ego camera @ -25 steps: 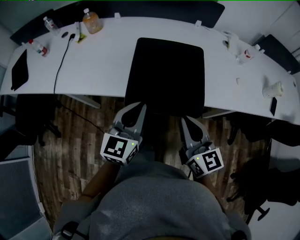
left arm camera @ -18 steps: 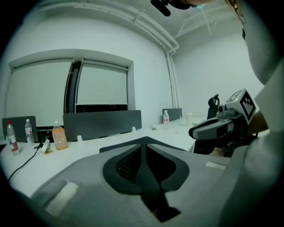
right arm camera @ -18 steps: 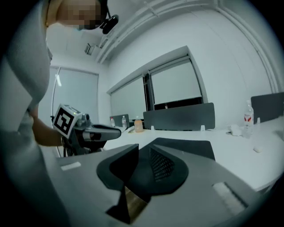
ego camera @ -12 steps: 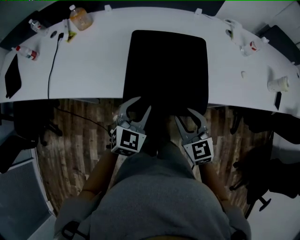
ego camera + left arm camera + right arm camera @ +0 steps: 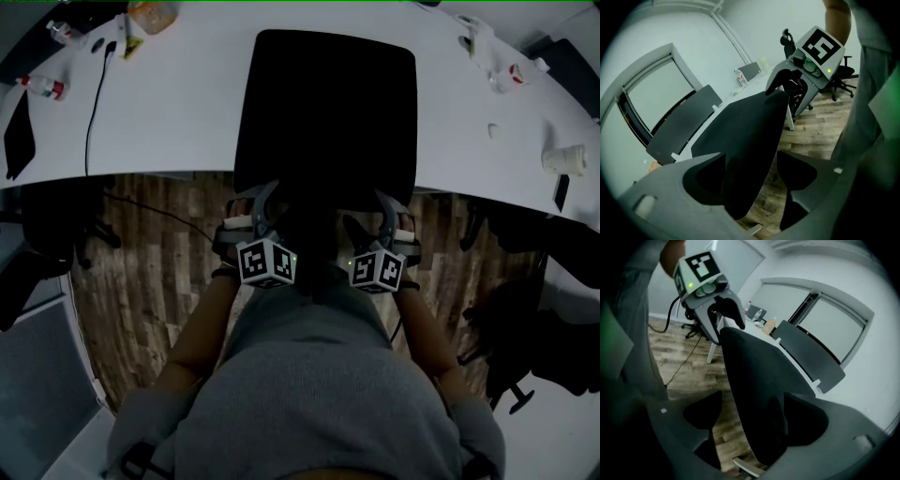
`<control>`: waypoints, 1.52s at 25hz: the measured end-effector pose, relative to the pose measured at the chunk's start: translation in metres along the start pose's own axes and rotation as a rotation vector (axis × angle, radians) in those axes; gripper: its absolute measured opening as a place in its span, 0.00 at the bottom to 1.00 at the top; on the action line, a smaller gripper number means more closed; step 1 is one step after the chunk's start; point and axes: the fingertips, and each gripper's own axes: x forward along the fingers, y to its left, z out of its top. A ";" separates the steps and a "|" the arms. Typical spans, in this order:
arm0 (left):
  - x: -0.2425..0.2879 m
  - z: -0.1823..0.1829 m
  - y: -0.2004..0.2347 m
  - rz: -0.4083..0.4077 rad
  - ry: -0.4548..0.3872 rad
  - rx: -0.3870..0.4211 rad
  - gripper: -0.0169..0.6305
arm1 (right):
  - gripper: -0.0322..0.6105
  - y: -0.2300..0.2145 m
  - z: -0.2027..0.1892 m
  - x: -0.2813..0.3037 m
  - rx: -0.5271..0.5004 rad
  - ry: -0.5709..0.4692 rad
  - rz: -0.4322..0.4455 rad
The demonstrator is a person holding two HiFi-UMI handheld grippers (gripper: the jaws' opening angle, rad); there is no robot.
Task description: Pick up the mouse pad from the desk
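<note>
Black mouse pad (image 5: 328, 112) edge loose between wide, just-opened jaws of left claw (image 5: 751, 154) and right claw (image 5: 753, 393).

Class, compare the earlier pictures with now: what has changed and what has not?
The left gripper and right gripper advanced to the overhanging edge of the mouse pad; their jaws have just been opening and now straddle it, not gripping. The pad stays on the desk.

1. At 12 o'clock, mouse pad (image 5: 323, 103) was matt black, a limp cloth-like sheet.
2. Beneath it, desk (image 5: 187, 112) was white and smooth.
3. At 9 o'clock, floor (image 5: 150, 272) showed grained brown wood planks.
4. At 6 o'clock, sweater (image 5: 319, 394) was grey ribbed knit.
</note>
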 end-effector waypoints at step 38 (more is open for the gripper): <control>-0.079 0.085 0.088 0.184 -0.479 -0.982 0.08 | 0.11 -0.139 0.087 -0.090 0.580 -0.512 -0.067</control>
